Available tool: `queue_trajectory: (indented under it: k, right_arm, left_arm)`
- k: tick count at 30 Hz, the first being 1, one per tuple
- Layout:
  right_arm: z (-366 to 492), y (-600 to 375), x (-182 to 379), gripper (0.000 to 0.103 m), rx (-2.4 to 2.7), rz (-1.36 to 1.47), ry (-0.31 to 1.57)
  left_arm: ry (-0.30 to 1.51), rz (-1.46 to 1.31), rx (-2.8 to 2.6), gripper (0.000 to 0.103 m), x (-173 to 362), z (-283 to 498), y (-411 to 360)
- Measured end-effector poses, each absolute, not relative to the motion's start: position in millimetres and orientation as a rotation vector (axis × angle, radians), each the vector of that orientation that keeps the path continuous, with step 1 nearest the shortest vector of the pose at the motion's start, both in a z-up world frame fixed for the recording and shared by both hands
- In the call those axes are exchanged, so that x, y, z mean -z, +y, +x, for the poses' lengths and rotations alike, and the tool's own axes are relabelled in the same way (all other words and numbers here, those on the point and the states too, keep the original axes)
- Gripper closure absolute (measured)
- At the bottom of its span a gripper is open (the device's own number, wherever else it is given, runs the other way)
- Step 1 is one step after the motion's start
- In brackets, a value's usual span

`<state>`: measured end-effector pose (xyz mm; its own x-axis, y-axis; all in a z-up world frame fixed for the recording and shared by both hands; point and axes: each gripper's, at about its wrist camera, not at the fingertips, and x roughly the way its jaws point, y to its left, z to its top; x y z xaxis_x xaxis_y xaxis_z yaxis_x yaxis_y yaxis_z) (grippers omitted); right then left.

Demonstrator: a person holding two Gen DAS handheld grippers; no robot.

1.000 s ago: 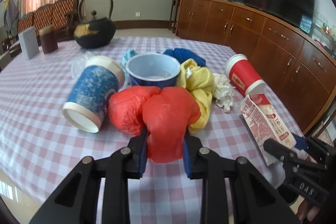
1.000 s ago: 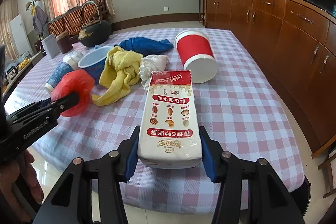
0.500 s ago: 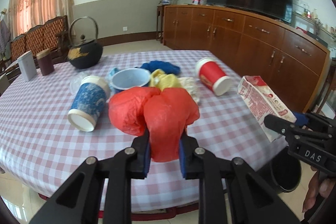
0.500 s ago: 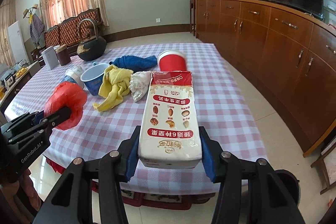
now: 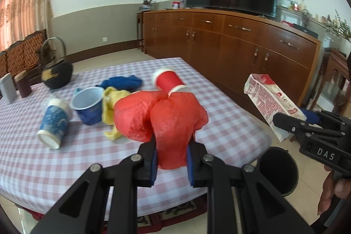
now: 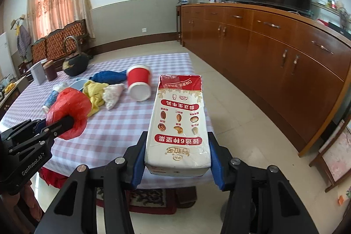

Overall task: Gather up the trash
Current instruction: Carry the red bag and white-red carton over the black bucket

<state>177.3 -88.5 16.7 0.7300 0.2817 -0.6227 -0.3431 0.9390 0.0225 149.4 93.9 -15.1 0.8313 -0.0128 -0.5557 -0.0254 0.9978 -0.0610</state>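
In the left wrist view, our left hand-held gripper (image 5: 172,158) squeezes a red plastic bag (image 5: 162,120), held up above the checked surface (image 5: 223,124). A black bin (image 5: 278,170) sits on the floor just past the surface edge. We think the bag goes there next.

In the right wrist view, our right hand-held gripper (image 6: 177,162) grips a milk carton (image 6: 178,122), also lifted. 2 pieces are picked up, none binned yet. A red cup (image 6: 139,83), a blue cup (image 6: 51,99) and a white wad (image 6: 113,93) are left.
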Motion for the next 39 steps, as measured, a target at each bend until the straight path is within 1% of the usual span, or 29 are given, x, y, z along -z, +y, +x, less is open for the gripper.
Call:
queue_trajectory:
  k: [24, 32, 39]
  right_arm:
    - [164.8, -234.3, -2.1, 0.051, -0.119, -0.060, 0.706]
    - [157.0, -278.4, 15.8, 0.051, -0.063, -0.044, 0.746]
    - [151.4, -306.5, 37.5, 0.051, -0.041, -0.037, 0.793]
  left_arm:
    - [0.627, 0.028, 0.262, 0.082, 24.6, 171.5, -34.3]
    - [0.658, 0.050, 0.352, 0.082, 38.7, 178.3, -80.1]
    - [0.711, 0.058, 0.444, 0.082, 61.9, 184.7, -118.5]
